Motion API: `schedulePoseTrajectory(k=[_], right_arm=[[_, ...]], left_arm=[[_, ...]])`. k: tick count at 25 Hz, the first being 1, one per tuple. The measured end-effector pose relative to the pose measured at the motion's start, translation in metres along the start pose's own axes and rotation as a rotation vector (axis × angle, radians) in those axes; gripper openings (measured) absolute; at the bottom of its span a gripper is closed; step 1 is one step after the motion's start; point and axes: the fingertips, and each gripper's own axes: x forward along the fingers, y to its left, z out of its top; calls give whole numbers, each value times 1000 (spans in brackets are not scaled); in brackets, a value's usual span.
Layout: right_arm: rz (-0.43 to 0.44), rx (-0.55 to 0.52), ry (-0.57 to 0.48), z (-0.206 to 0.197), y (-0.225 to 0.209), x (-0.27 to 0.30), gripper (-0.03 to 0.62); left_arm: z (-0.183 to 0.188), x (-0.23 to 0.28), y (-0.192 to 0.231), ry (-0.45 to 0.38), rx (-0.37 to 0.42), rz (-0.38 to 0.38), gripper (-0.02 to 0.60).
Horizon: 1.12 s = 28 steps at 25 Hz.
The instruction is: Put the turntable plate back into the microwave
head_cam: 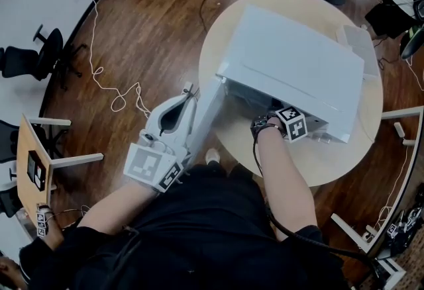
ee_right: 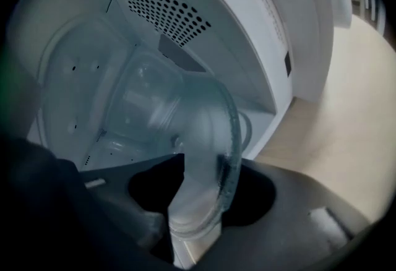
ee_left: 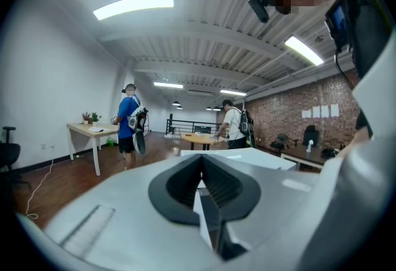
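A white microwave stands on a round wooden table with its door swung open toward me. My left gripper is at the door's outer edge. In the left gripper view its jaws are shut with a thin white edge of the door between them. My right gripper reaches into the cavity. The clear glass turntable plate stands tilted on edge inside, with its rim between the right gripper's jaws. They are open, with dark gaps on both sides of the glass.
The perforated cavity wall and the cavity floor surround the plate closely. A white cable lies on the wooden floor at left, near a black chair and a small desk. Two people stand far off.
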Motion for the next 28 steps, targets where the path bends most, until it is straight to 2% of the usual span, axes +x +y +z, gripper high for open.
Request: schedulePoseTrajectory(k=[4,8,10,12,15,18,20,21,23,25,26,27,28], right_arm=[[-18,-15,-2,1,-12,-6,173],[-82,-28,28,-5,-41,-14,186],[-87,-25,40,-7,-55,-20,187],[-70,-11,60,-9,-66,-26,222],[25,-32,146,-18,-72,-37,222],[255,-144,317,-38,-54,-76,222],[454,-289,333,-32,-27,-124,214],[539,-423,283,-20,-13,-151,187],[638,-795,82,11,14,-205,136],[646,-1130,-162,35,38,-250,78],[628,-1216,-258,43,44,-263,35],[597,-1237,-325,50,44,-269,2],[555,-1208,-365,56,39,-269,2]], left_arm=[[1,0,0,-7,-8,-9,8],[-3,1,-6,-24,0,-24,8],[-4,2,-10,-30,-1,-40,8],[-5,4,-14,-32,-11,-58,8],[-7,7,-24,-46,-16,-86,8],[-7,9,-39,-65,-23,-115,8],[-2,10,-54,-75,-65,-153,8],[3,11,-65,-85,-83,-182,8],[11,16,-89,-112,-83,-242,8],[5,27,-105,-120,-50,-270,8],[-5,33,-106,-111,-31,-262,8],[-19,40,-104,-93,-14,-240,8],[-34,45,-100,-68,-4,-211,8]])
